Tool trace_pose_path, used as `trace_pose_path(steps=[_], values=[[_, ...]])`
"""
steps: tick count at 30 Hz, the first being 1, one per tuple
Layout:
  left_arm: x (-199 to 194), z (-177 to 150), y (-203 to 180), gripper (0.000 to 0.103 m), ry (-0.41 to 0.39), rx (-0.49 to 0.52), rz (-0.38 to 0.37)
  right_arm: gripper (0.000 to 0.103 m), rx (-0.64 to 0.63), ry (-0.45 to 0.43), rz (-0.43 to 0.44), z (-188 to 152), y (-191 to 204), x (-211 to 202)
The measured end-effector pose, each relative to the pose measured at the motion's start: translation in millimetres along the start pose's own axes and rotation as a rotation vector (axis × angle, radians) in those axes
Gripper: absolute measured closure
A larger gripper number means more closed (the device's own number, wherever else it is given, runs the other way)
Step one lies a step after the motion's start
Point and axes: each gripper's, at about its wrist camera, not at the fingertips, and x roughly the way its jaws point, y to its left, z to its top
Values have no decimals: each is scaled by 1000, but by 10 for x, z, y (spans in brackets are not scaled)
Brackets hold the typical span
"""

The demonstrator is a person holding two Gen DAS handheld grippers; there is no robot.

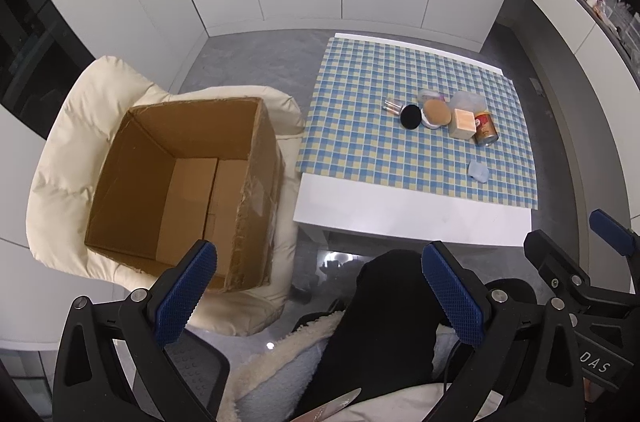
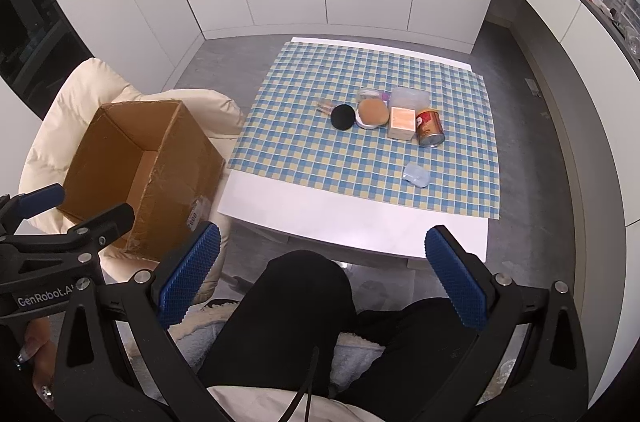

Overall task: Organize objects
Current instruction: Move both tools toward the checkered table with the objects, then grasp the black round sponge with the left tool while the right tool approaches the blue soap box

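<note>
A cardboard box [image 1: 180,190] sat open-topped on a cream cushion [image 1: 80,126] at the left, beside a low table [image 2: 360,222] with a checked cloth [image 2: 368,150]. At the cloth's far right the objects clustered: a red can [image 2: 430,128] lying on its side with its long axis running near to far, a square box [image 2: 402,122], a tan puff [image 2: 373,111], a black puff [image 2: 343,116]. Nearer lay 1 pale blue case [image 2: 417,175]. Both tongs, left gripper [image 1: 320,296] and right gripper [image 2: 324,278], hung released above the person's lap, pointing toward the table.
</note>
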Motion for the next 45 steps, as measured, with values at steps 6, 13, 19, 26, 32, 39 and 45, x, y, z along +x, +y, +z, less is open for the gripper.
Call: trace_pose_path(steps=[6,13,19,26,32,39,45], values=[[91,43,-135,1,3,-2,-37,0,10,-7,-24,21,-145,27],[207,64,-354,1,17,17,-52,0,31,1,-53,5,-376,79],[259,89,-538,1,5,32,-72,0,36,-2,-94,-23,-545,87],[415,178,-794,1,-9,69,-81,0,55,-1,-128,-18,-793,222],[733,287,-972,1,1,81,-64,0,76,35,-139,5,-1022,455],[1149,369,-1153,1,41,86,-85,0,119,58,-171,0,-1329,754],[1557,389,-1305,1,63,99,-97,0,192,75,-179,-22,-1640,1091]])
